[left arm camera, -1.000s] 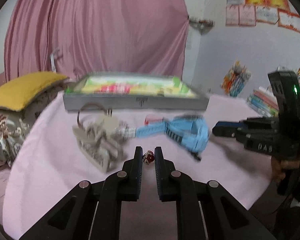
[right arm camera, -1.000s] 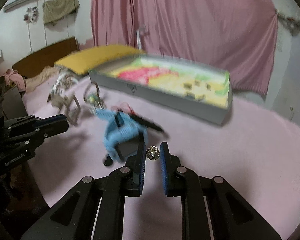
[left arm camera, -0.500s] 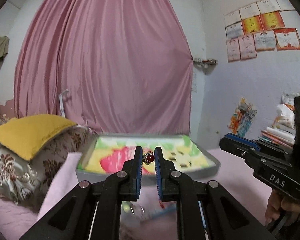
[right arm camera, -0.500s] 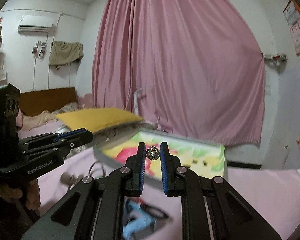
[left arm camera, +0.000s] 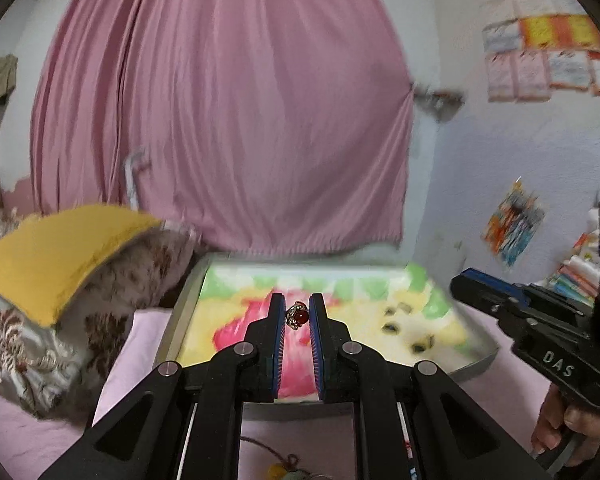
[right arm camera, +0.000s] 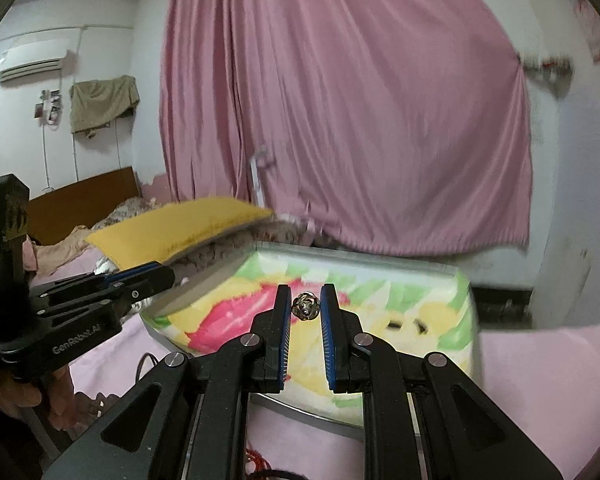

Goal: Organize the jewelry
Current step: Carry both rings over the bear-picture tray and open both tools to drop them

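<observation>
My left gripper (left arm camera: 297, 317) is shut on a red-stone ring (left arm camera: 297, 316), held in the air before the tray. My right gripper (right arm camera: 306, 307) is shut on a silver openwork ring (right arm camera: 306, 306), also held up. A grey-rimmed tray (left arm camera: 182, 300) with a colourful lining lies on the pink bed; it also shows in the right wrist view (right arm camera: 440, 268). A few small dark pieces (left arm camera: 394, 322) lie in its right part. The right gripper shows at the right of the left wrist view (left arm camera: 458, 282); the left gripper shows at the left of the right wrist view (right arm camera: 168, 274).
A yellow cushion (left arm camera: 56, 248) on a floral pillow (left arm camera: 28, 344) sits left of the tray. A pink curtain (left arm camera: 220, 112) hangs behind. Books and papers (left arm camera: 576, 276) are stacked at the right. A cord with a small ornament (left arm camera: 284, 464) lies on the pink sheet below my left gripper.
Both grippers have lifted from the bed surface with their rings and now point level toward the tray and curtain. The blue and beige items on the bed have dropped out of view.
</observation>
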Demonstrator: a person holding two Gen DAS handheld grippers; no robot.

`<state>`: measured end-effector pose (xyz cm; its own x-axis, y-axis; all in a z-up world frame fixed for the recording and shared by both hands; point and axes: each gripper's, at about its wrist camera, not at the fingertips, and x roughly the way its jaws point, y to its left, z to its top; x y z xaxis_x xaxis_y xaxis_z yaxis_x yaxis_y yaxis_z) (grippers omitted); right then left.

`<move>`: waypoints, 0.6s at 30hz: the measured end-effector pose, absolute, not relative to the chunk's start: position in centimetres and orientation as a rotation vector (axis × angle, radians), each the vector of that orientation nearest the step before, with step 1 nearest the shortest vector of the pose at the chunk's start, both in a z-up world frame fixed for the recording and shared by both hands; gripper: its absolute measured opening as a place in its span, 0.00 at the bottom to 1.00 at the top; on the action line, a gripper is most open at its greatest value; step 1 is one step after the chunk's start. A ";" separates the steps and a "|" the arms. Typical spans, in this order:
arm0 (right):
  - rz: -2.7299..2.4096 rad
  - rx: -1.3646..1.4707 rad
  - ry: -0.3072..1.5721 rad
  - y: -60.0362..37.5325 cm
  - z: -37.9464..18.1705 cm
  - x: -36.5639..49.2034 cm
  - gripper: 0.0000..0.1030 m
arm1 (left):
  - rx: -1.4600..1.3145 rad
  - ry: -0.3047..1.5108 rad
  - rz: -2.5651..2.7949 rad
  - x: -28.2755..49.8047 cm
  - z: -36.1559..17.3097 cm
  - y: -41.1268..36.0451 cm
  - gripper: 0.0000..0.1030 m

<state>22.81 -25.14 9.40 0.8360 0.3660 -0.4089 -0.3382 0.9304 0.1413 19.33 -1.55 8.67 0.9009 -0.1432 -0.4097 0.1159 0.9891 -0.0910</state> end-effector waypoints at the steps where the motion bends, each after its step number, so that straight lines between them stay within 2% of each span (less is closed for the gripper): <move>1: 0.380 0.073 0.491 -25.0 8.8 23.7 0.13 | -0.054 0.491 -0.120 20.3 8.3 -1.5 0.11; 5: 0.403 0.091 0.621 -25.1 6.2 25.4 0.13 | -0.068 0.664 -0.146 23.6 7.3 -1.0 0.11; 18: 0.434 0.089 0.838 -24.3 2.8 28.8 0.13 | -0.117 0.959 -0.212 27.7 3.7 -0.4 0.11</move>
<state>28.82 -24.32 2.76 0.5867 0.4064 -0.7004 -0.3372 0.9090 0.2450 27.72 -0.37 3.68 0.5560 -0.2307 -0.7985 0.1275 0.9730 -0.1924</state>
